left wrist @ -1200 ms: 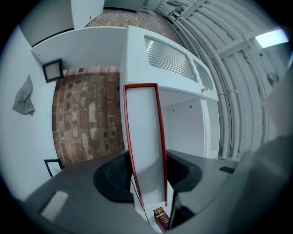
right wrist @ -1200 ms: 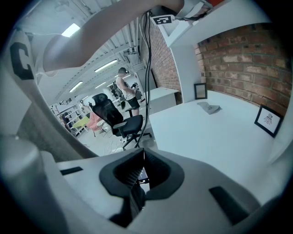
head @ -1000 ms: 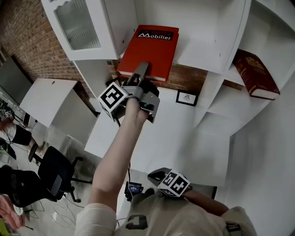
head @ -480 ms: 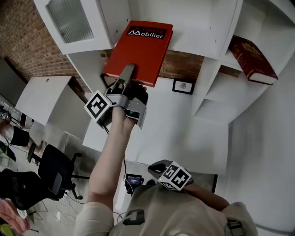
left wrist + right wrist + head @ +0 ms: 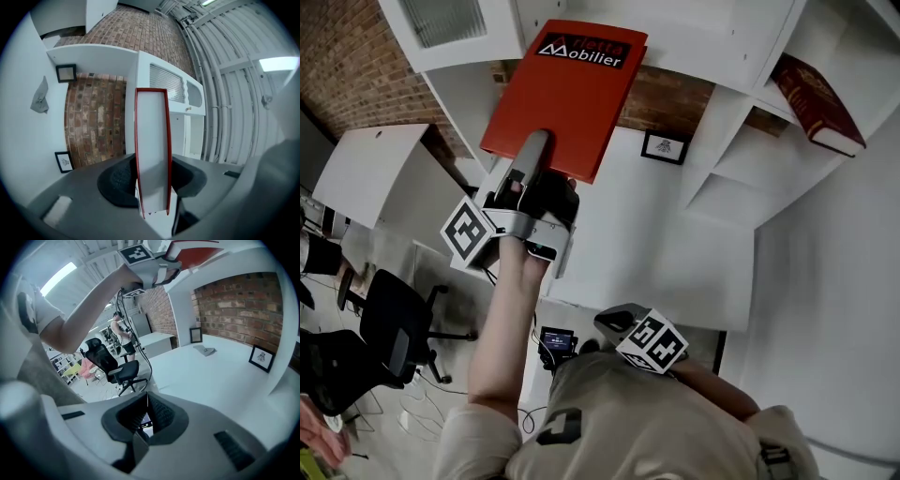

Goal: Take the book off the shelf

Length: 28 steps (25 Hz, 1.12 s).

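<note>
Left gripper (image 5: 533, 153) clamped on lower edge of red book (image 5: 567, 89), upper centre of frame, apparently almost clear of shelf (image 5: 712, 52). Right gripper (image 5: 607, 322) closed, empty, lower centre. Next: draw book fully free, grip firm.

Red book (image 5: 567, 98) (black "Mobilier" label) held tilted, one edge clamped between jaws.
</note>
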Each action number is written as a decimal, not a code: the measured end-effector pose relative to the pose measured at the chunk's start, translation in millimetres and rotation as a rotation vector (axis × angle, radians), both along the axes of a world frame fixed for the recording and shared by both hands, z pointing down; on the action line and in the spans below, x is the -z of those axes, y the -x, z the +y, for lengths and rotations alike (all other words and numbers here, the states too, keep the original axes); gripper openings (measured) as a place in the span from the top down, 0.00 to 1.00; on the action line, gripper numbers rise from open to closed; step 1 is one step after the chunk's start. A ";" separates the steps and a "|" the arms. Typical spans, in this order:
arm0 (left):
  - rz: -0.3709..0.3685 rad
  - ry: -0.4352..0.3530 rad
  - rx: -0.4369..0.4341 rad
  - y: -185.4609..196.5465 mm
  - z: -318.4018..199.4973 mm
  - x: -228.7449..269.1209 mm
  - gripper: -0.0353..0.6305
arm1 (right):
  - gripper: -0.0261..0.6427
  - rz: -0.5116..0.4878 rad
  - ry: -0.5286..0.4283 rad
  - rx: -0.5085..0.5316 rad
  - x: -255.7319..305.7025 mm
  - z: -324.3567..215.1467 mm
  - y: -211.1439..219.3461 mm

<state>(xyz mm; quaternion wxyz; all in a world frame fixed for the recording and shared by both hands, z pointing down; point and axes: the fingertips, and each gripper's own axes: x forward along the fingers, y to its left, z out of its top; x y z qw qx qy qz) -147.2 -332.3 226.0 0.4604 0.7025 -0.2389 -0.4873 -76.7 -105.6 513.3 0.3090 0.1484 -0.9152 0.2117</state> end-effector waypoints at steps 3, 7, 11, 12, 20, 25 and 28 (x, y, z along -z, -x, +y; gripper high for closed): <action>-0.012 0.003 -0.015 11.7 26.0 -9.2 0.71 | 0.95 0.007 -0.002 -0.013 3.6 3.6 -0.7; -0.022 0.048 0.010 37.6 58.2 -41.2 0.71 | 0.95 0.016 -0.025 -0.049 2.8 -3.8 -7.1; -0.049 0.121 0.043 56.3 75.6 -79.8 0.71 | 0.95 0.018 -0.010 -0.061 -0.2 0.1 -6.0; -0.059 0.133 0.048 59.4 80.5 -86.9 0.71 | 0.95 0.020 -0.012 -0.056 0.2 1.3 -4.5; -0.073 0.252 0.042 74.1 107.5 -145.8 0.71 | 0.95 0.039 -0.008 -0.066 1.1 2.4 1.9; -0.081 0.300 0.021 76.7 110.8 -171.3 0.71 | 0.95 0.041 -0.011 -0.076 -0.5 -0.9 8.1; -0.074 0.333 0.011 79.3 116.0 -188.9 0.71 | 0.95 0.045 -0.007 -0.084 -4.7 2.9 12.2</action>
